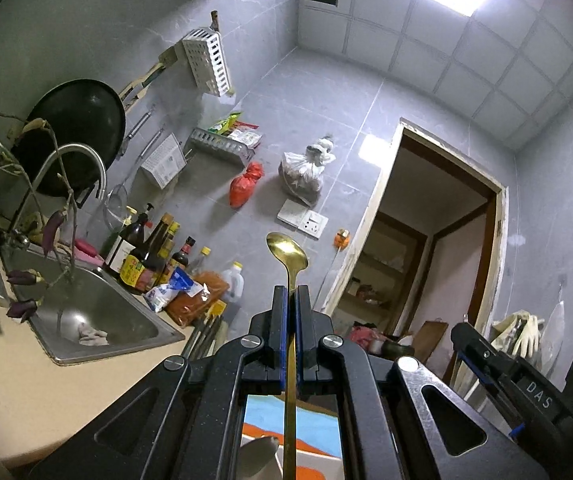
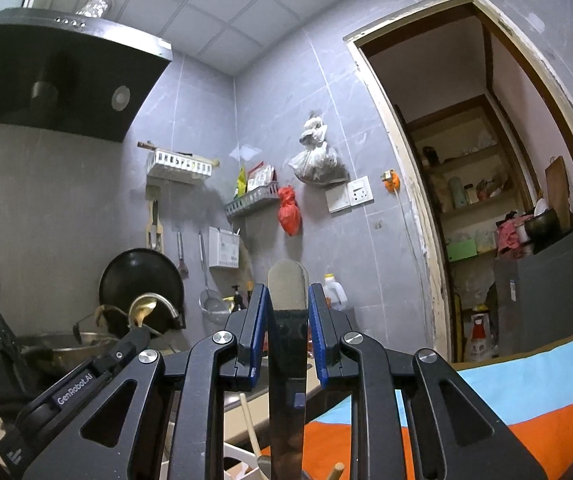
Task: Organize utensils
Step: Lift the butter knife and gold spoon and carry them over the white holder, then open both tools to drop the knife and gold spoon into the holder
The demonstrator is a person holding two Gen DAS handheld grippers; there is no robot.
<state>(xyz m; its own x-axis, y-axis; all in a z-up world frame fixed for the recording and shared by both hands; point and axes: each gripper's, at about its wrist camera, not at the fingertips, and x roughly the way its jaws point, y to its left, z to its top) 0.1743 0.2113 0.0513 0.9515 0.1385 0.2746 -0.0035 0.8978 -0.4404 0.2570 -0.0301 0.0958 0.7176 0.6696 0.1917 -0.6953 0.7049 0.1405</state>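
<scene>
Jaws on my left gripper [image 1: 291,300] are pressed nearly together on the thin handle of a gold spoon [image 1: 287,249], whose bowl stands up past the fingertips, tilted a little above level. On my right gripper [image 2: 288,300] the blue pads sit narrow against both edges of a flat steel blade-like utensil [image 2: 287,344]; its rounded end rises just above the tips, and I cannot tell from this view what kind of utensil it is. Below both grippers I see a cloth [image 2: 526,396] in blue, orange and white, and in the right wrist view a wooden handle [image 2: 249,424] pokes up from a white container under the rig. The left gripper also shows at the left edge of the right wrist view, spoon bowl up. Beyond lies a beige counter [image 1: 38,368] with a steel sink [image 1: 98,316], a rag in its basin and a curved faucet [image 1: 82,160] over it. Sauce bottles [image 1: 146,252] stand just beside the sink. Farther back, a black wok [image 1: 82,120] leans on the grey tiled wall, with a white rack [image 1: 206,62], hanging bags and an open doorway [image 1: 418,240].
</scene>
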